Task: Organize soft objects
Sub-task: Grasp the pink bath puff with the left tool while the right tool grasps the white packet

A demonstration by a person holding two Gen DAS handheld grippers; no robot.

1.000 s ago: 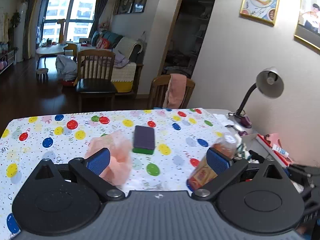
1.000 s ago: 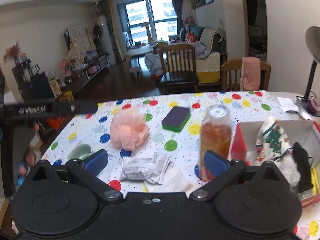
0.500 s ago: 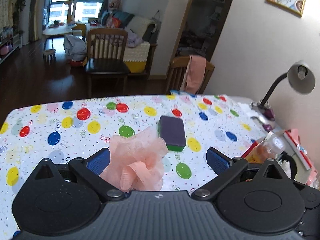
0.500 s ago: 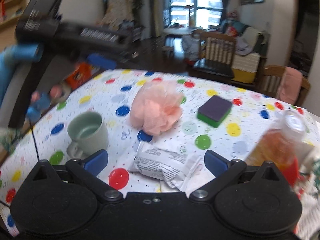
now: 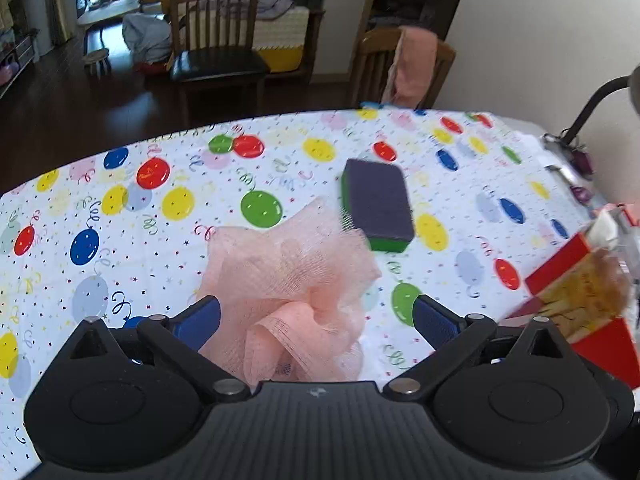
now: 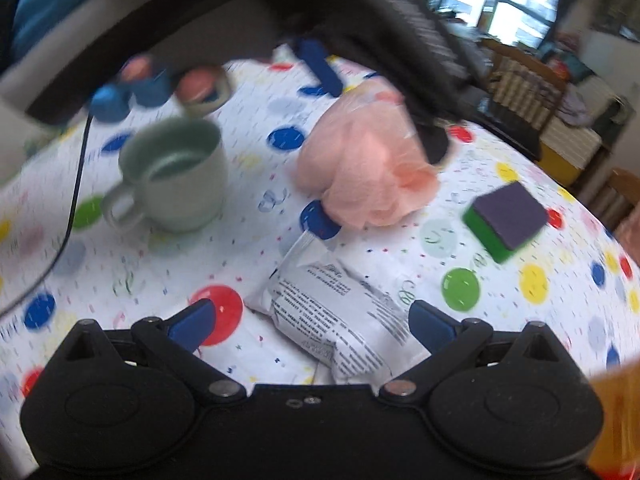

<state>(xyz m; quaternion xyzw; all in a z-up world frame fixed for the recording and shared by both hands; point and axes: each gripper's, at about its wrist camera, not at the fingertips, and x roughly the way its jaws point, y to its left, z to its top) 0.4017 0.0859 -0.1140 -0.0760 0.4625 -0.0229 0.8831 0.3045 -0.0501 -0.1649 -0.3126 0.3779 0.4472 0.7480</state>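
Note:
A pink mesh bath pouf (image 5: 292, 284) lies on the balloon-print tablecloth (image 5: 132, 224), between the wide-open fingers of my left gripper (image 5: 316, 320), which do not press it. It also shows in the right wrist view (image 6: 368, 176) with the left gripper's blue finger (image 6: 320, 65) beside it. A purple-and-green sponge (image 5: 378, 204) lies just beyond it and appears in the right wrist view (image 6: 506, 220). My right gripper (image 6: 310, 326) is open, low over a white wrapped packet (image 6: 344, 312).
A pale green mug (image 6: 180, 176) stands left of the pouf. A red box (image 5: 580, 312) with a bottle of orange liquid (image 5: 588, 292) is at the right. A desk lamp arm (image 5: 596, 104) stands at the far right. Chairs stand behind the table.
My left gripper has moved forward and down so the pouf now sits between its fingers. My right gripper has swung left and lower, toward the packet and the mug.

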